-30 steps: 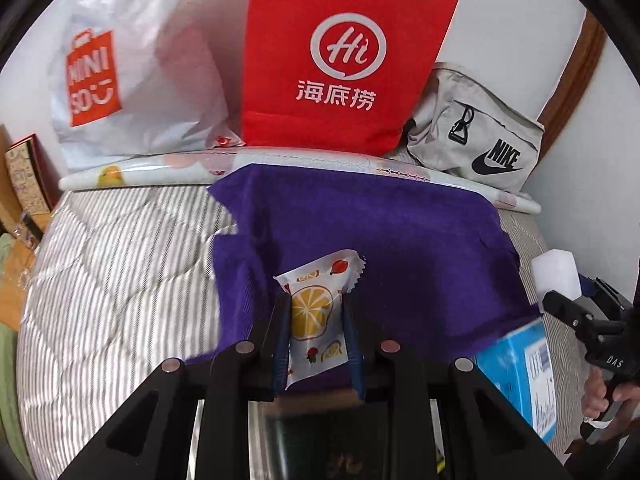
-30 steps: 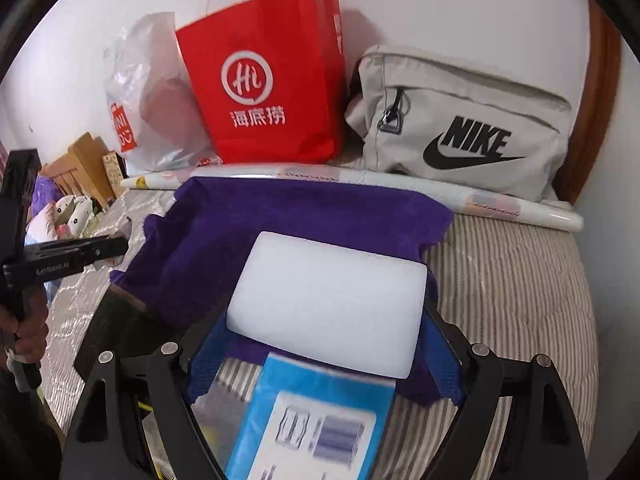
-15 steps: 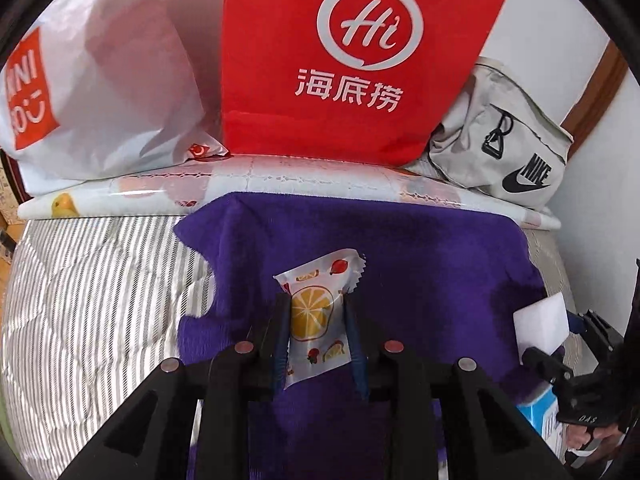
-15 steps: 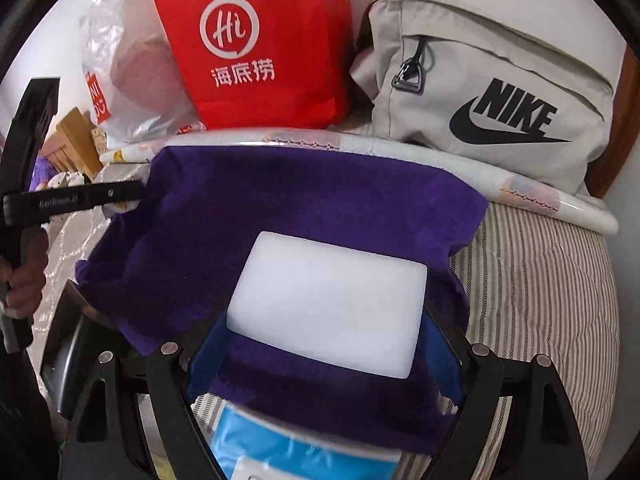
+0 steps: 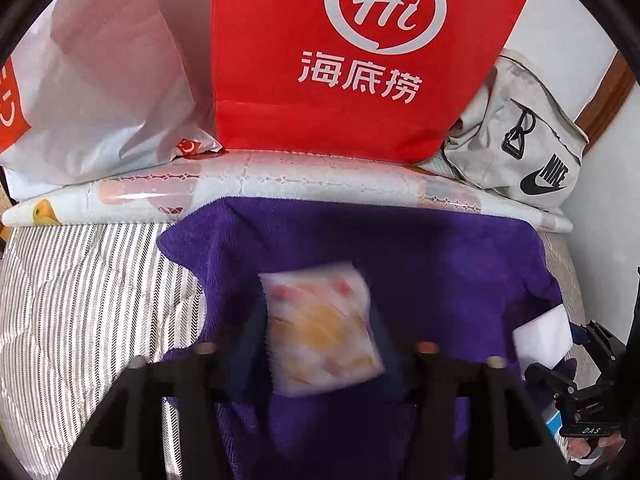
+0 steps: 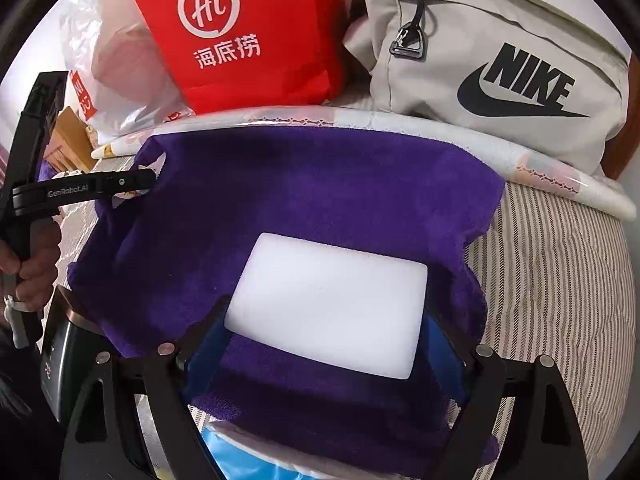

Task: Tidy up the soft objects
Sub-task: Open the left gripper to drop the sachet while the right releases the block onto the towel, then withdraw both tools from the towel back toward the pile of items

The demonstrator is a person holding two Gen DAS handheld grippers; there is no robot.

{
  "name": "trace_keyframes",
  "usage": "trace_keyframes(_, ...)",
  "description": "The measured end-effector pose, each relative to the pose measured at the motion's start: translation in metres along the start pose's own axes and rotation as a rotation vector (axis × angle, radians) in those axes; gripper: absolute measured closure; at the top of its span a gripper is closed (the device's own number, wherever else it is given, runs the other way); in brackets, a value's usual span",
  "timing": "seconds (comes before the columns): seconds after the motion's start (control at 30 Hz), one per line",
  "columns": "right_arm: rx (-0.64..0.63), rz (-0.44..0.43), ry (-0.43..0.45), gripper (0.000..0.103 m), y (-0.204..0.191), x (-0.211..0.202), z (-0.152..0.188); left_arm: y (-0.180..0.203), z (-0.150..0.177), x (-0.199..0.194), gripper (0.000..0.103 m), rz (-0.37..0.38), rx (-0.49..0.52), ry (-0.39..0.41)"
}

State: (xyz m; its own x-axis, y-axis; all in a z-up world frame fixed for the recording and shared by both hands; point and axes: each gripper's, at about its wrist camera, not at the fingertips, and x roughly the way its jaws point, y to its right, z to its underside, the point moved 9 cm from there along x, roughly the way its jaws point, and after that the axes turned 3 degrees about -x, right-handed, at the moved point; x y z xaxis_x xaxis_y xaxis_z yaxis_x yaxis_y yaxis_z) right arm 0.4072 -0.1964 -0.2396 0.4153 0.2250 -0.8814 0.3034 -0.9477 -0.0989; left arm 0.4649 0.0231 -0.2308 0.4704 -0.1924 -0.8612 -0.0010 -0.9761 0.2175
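Observation:
A purple towel (image 5: 420,264) lies spread on the striped bed; it also shows in the right wrist view (image 6: 320,188). My left gripper (image 5: 316,344) has its jaws spread wide, and a fruit-print packet (image 5: 320,328), blurred, lies loose between them over the towel. My right gripper (image 6: 324,332) is shut on a white foam block (image 6: 328,300) and holds it over the towel's near edge. The block and right gripper show at the left wrist view's right edge (image 5: 544,332).
A red paper bag (image 5: 360,60), a white plastic bag (image 5: 100,80) and a grey Nike pouch (image 6: 500,64) stand against the wall behind a rolled patterned sheet (image 5: 280,184). A blue-and-white pack (image 6: 240,460) lies under the right gripper. Striped bedding (image 6: 560,280) spreads on both sides.
My left gripper has opened and the packet has come free, tilting between the jaws. Both grippers have moved forward over the towel toward the bags.

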Motion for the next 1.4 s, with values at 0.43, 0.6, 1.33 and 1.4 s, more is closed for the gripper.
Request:
trace_keyframes(0.43, 0.018, 0.033, 0.064, 0.007, 0.004, -0.028, -0.005, -0.005, 0.009, -0.024, 0.041, -0.067, 0.001, 0.019)
trace_keyframes(0.6, 0.006, 0.025, 0.071, 0.007, -0.004, -0.047, 0.0, -0.009, 0.024, -0.053, 0.04, -0.116, 0.008, 0.047)
trace_keyframes(1.33, -0.033, -0.003, 0.184, 0.007, -0.068, -0.152, 0.094, -0.004, 0.165, -0.17, 0.039, 0.017, 0.043, 0.125)
trace_keyframes(1.4, -0.034, -0.007, 0.184, 0.008, -0.073, -0.154, 0.102, -0.001, 0.183, -0.173, 0.039, 0.021, 0.063, 0.121)
